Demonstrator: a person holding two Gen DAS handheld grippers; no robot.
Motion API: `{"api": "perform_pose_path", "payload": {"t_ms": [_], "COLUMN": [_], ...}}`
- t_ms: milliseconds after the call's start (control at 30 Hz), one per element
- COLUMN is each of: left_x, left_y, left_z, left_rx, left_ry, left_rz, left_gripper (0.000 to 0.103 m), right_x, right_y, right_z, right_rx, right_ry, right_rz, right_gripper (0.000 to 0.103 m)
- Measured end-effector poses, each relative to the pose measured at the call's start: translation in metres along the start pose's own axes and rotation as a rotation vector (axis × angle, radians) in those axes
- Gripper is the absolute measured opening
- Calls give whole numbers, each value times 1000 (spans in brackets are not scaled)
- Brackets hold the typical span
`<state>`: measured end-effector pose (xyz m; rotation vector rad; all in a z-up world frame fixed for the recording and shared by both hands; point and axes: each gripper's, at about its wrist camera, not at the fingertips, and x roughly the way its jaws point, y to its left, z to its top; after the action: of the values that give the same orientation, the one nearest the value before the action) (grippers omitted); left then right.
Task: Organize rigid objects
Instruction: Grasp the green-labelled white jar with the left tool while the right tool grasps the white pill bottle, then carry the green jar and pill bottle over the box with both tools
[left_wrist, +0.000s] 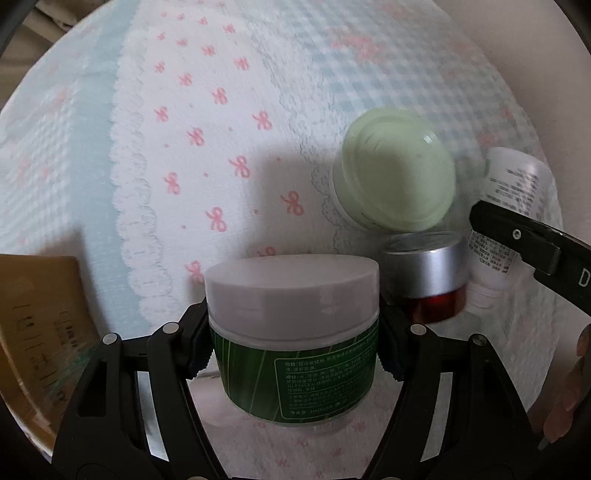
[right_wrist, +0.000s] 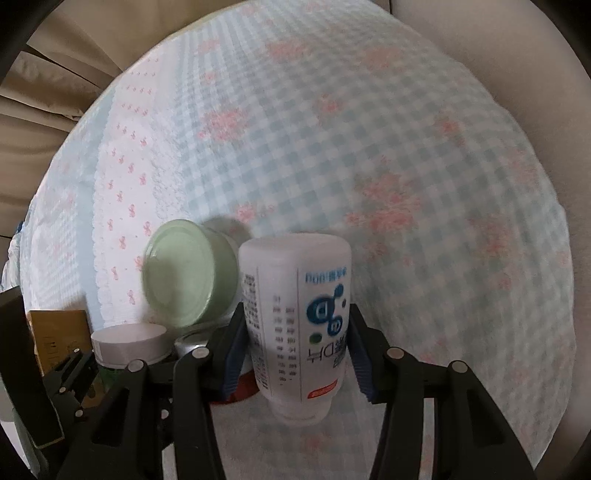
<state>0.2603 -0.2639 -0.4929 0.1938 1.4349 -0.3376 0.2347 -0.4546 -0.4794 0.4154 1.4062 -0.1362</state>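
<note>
My left gripper (left_wrist: 293, 350) is shut on a green-labelled jar with a white lid (left_wrist: 293, 332), its pads on both sides below the lid. My right gripper (right_wrist: 295, 354) is shut on a white bottle with blue print (right_wrist: 295, 325), held upside down with its cap toward the camera. That bottle also shows in the left wrist view (left_wrist: 517, 206), with a right gripper finger (left_wrist: 517, 236) across it. A pale green jar (left_wrist: 397, 184) lies tilted on the cloth; it also shows in the right wrist view (right_wrist: 188, 273). A red jar with a silver lid (left_wrist: 428, 273) stands between the others.
A cloth with pink bows and blue gingham (left_wrist: 207, 155) covers the surface. A brown cardboard box (left_wrist: 40, 332) stands at the left; it shows in the right wrist view (right_wrist: 59, 336) too. A dark box edge (right_wrist: 22, 369) is at far left. Beige upholstery (right_wrist: 48, 92) lies beyond the cloth.
</note>
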Motion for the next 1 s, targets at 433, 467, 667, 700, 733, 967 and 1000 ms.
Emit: {"api": "perform_pose_path", "payload": {"t_ms": [433,467,667,700,733,967,1000], "left_x": [-162,-177,-260,-273,-284,-337,-341], "left_y": [18,21,51,60,69,134,147], "left_z": [-29,-33,-67,-76,-80,-125,-130], "left_rx": [-72,-83,-147,-159,-171,-232,-244], "left_ry": [-244,-266,-364,-379,-392,-454,-456], "left_rz": [-19,-18,7,11,14,68,72], "left_gripper": [68,68,68,68,68,68,68], "right_x": [-134,-146,-218,-231,-241,-277,-278], "right_y": [29,33,67,75,83,149,160], "right_z": [-22,-25,-39,-43,-47,-72,-74], "right_rx": [-24,-32,-94,-111,-127,-236,-245], "right_ry": [-180,-191,-248,-254,-259,-287,-284], "right_rz": [34,39,82,94,106,183,194], "right_gripper": [46,46,46,46,46,46,46]}}
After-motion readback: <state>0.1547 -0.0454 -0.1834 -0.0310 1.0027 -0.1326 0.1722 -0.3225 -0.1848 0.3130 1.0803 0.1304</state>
